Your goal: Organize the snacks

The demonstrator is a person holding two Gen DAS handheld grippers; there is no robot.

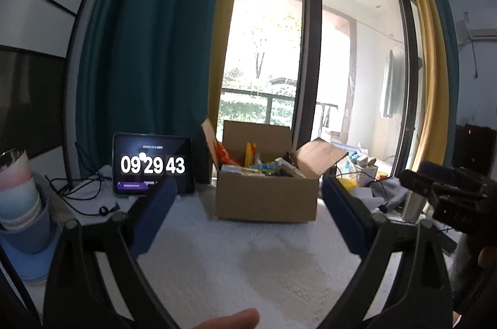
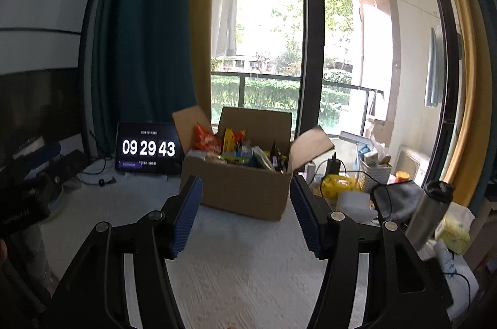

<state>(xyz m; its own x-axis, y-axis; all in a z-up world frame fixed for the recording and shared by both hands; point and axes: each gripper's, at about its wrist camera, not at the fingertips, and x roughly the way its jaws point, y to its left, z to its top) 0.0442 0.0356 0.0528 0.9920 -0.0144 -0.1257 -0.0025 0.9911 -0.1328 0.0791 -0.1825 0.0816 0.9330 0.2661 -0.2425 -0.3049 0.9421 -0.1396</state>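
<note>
An open cardboard box (image 1: 267,197) stands on the white table, flaps up, filled with snack packets (image 1: 257,164) in orange, yellow and blue. It also shows in the right wrist view (image 2: 239,189) with its snack packets (image 2: 236,150). My left gripper (image 1: 248,204) is open and empty, held above the table in front of the box. My right gripper (image 2: 245,207) is open and empty, also short of the box. The right gripper's body shows at the right edge of the left wrist view (image 1: 450,192).
A tablet clock (image 1: 152,166) stands left of the box. Stacked cups (image 1: 21,201) sit at the far left. Clutter lies right of the box: a metal bottle (image 2: 430,211), a white basket (image 2: 376,176), yellow packets (image 2: 338,184), a grey cloth (image 2: 397,201). Curtains and a window stand behind.
</note>
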